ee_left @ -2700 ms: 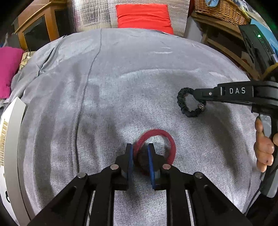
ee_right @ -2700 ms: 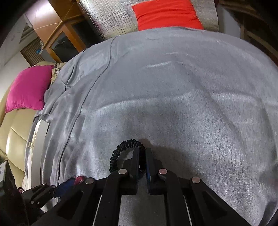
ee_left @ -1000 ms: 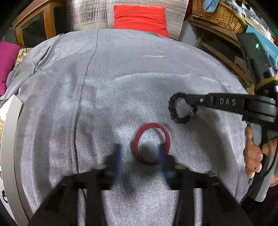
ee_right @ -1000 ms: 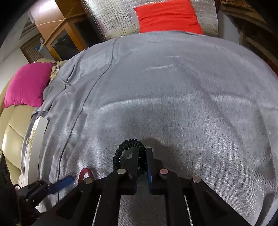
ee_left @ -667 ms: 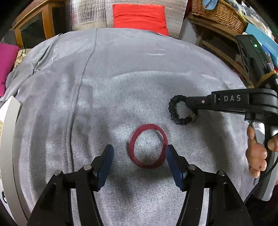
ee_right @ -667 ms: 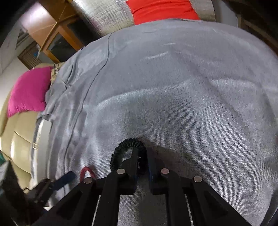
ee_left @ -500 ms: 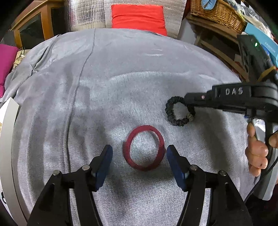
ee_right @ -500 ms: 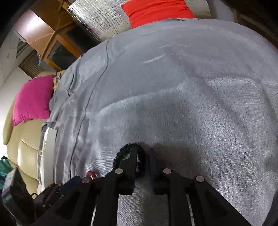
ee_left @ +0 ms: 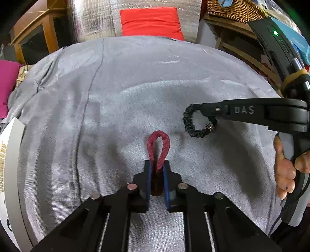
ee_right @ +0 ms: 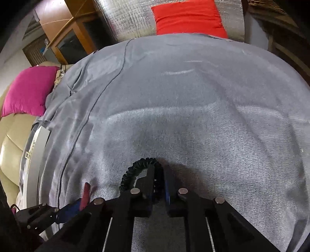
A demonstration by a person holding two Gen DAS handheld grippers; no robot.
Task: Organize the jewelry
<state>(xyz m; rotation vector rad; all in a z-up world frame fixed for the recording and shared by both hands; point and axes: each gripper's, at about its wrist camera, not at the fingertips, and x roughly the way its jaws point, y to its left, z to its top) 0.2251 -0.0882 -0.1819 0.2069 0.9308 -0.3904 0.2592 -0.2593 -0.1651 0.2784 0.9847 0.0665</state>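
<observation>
A red fabric bracelet (ee_left: 166, 144) lies on the grey cloth (ee_left: 116, 108), squeezed into a narrow upright loop. My left gripper (ee_left: 157, 163) is closing on its near end, and the blue pads press both sides. To the right, a black braided bracelet (ee_left: 187, 124) with a small bead hangs from my right gripper (ee_left: 202, 107). In the right wrist view, the right gripper (ee_right: 158, 170) is closing on the black bracelet (ee_right: 131, 172), which arcs out to its left. The red bracelet (ee_right: 85, 193) shows at lower left.
A red cushion (ee_left: 151, 21) lies at the far edge of the cloth and a pink cushion (ee_right: 27, 89) at the left. A white flat box (ee_left: 9, 155) lies at the left edge. A wicker basket (ee_left: 232, 9) stands on wooden shelves at the back right. A hand (ee_left: 284, 174) holds the right gripper.
My left gripper opened and dropped the red bracelet flat, then shut on it again, pinching it into a narrow loop. The right gripper stays on the black bracelet.
</observation>
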